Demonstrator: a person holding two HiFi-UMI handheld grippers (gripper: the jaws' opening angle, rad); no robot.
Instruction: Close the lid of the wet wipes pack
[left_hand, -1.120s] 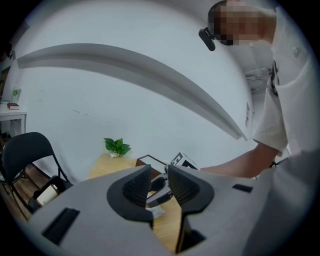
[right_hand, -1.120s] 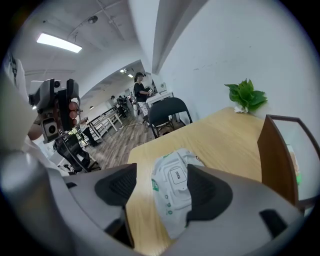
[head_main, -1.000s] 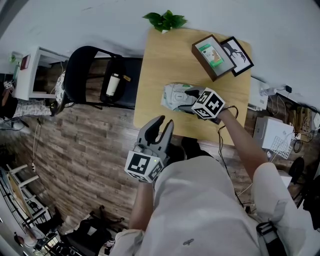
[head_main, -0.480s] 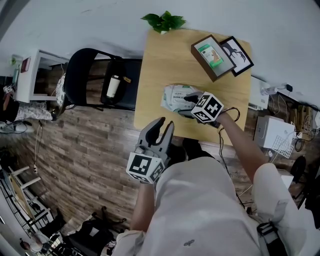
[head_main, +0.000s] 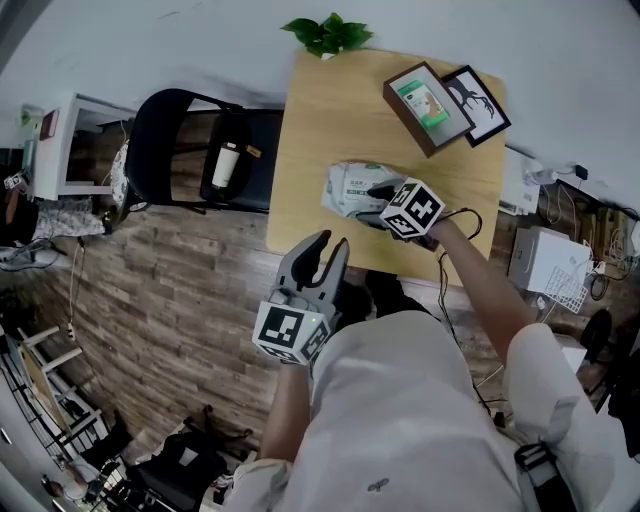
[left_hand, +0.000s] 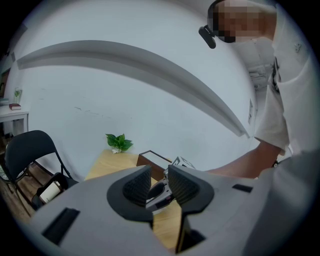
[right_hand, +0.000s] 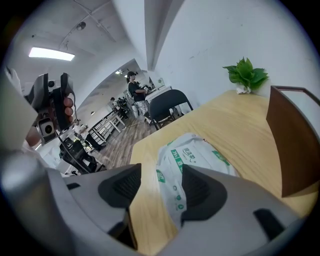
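Note:
The wet wipes pack (head_main: 352, 188), white with green print, lies flat near the front of the wooden table (head_main: 330, 110). My right gripper (head_main: 377, 191) hangs over the pack's right end and points down at it. In the right gripper view the pack (right_hand: 197, 162) runs ahead of the right gripper (right_hand: 160, 186); its near edge shows in the gap. The jaws have just been closing, and the pads do not press on the pack. The lid is not clear to see. My left gripper (head_main: 326, 247) hovers off the table's front edge, open and empty; the left gripper view shows the left gripper (left_hand: 159, 183) facing the table.
Two picture frames (head_main: 428, 95) (head_main: 476, 100) lie at the table's back right, and a small green plant (head_main: 328, 35) stands at its back edge. Left of the table is a black chair (head_main: 190, 150) with a bottle (head_main: 226, 165) on it. A white wire basket (head_main: 552, 268) stands at the right.
My right gripper has sunk a little closer over the pack's right end, and its jaws have narrowed. The left gripper and the pack have stayed where they were.

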